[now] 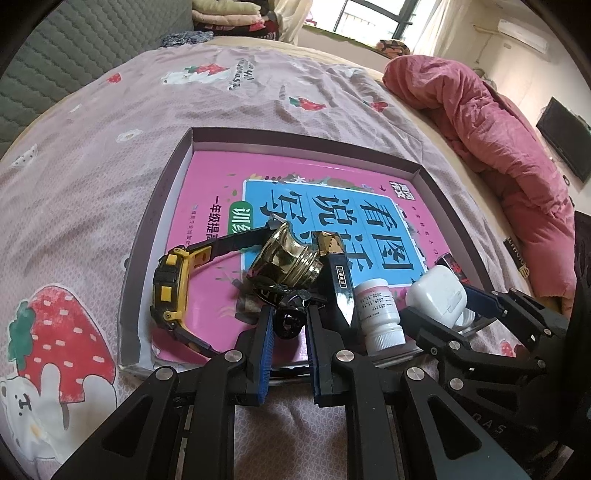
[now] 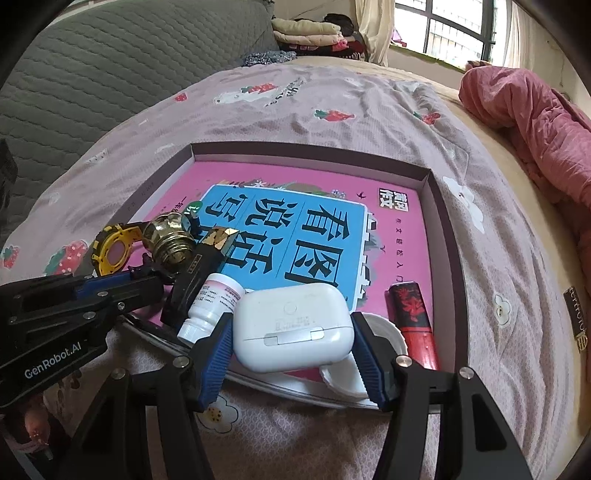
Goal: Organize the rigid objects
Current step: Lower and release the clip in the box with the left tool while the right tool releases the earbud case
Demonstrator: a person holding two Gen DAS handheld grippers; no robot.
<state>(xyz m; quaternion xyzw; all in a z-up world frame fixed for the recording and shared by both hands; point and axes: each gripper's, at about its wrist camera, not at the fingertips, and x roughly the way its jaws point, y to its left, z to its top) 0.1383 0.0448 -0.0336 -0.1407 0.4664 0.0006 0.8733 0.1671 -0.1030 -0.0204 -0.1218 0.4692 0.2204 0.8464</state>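
Note:
A shallow grey-purple box [image 1: 173,177] on the bed holds a pink and blue book [image 1: 332,206]. Along its near edge lie a yellow and black watch [image 1: 170,284], a brass fitting [image 1: 284,262], a black bar with a gold tip [image 1: 338,280] and a white pill bottle [image 1: 380,314]. My left gripper [image 1: 290,314] is shut on a small black object [image 1: 288,324] in front of the brass fitting. My right gripper [image 2: 291,325] grips a white earbud case [image 2: 291,321] by its sides, above a white round lid [image 2: 384,332]. A red patterned tube [image 2: 413,317] lies to the right of it.
A bunched pink quilt [image 1: 491,136] lies along the bed's right side. A grey padded headboard [image 2: 110,74] rises behind, with folded clothes [image 2: 310,33] by the window. The printed sheet [image 1: 110,147] surrounds the box.

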